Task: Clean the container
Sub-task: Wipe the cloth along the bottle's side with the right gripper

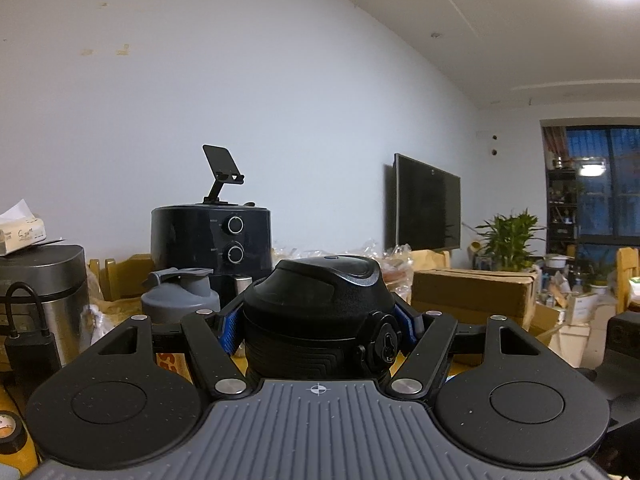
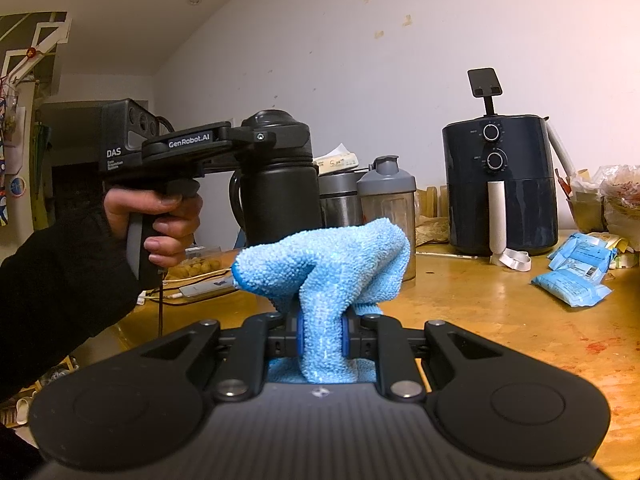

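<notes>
Now my left hand (image 2: pixel 160 216) grips its handle at the left of the right wrist view, and my left tool (image 1: pixel 318 330) is clamped on the lidded top of the black bottle (image 2: pixel 280 196), held upright and raised clear of the worktop (image 2: pixel 500 312). Right of it stand a grey shaker bottle (image 2: pixel 387 196) and a dark air fryer (image 2: pixel 500 184). My right tool (image 2: pixel 322 336) is clenched on a bunched blue microfibre cloth (image 2: pixel 332 264), near the bottle but apart from it.
</notes>
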The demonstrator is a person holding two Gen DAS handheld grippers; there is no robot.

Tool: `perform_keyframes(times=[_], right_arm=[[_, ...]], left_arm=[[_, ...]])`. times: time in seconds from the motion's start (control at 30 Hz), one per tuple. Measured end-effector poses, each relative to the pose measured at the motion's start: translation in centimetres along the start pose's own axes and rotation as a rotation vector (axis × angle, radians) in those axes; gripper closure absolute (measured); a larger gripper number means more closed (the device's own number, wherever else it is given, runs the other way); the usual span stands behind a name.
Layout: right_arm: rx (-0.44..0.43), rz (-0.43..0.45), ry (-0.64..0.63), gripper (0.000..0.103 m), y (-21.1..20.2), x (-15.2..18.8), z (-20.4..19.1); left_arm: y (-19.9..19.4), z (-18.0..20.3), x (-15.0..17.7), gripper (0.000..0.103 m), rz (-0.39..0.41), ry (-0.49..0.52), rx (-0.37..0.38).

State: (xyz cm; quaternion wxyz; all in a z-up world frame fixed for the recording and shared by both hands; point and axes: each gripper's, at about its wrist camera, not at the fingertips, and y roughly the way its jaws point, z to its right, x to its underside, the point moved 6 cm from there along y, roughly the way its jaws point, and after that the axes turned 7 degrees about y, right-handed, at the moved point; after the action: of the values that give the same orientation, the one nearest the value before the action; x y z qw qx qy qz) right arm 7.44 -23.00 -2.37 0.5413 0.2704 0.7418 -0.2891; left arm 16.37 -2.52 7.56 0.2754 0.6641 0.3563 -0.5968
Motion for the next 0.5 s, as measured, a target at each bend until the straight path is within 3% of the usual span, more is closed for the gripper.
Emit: perform_keyframes(times=[0.5], right_arm=[[-0.047, 0.009, -0.022, 0.09, 2.9, -1.1, -0.9]], left_arm=[[0.3, 0.0, -0.1, 0.035, 0.0, 0.005, 0.007]])
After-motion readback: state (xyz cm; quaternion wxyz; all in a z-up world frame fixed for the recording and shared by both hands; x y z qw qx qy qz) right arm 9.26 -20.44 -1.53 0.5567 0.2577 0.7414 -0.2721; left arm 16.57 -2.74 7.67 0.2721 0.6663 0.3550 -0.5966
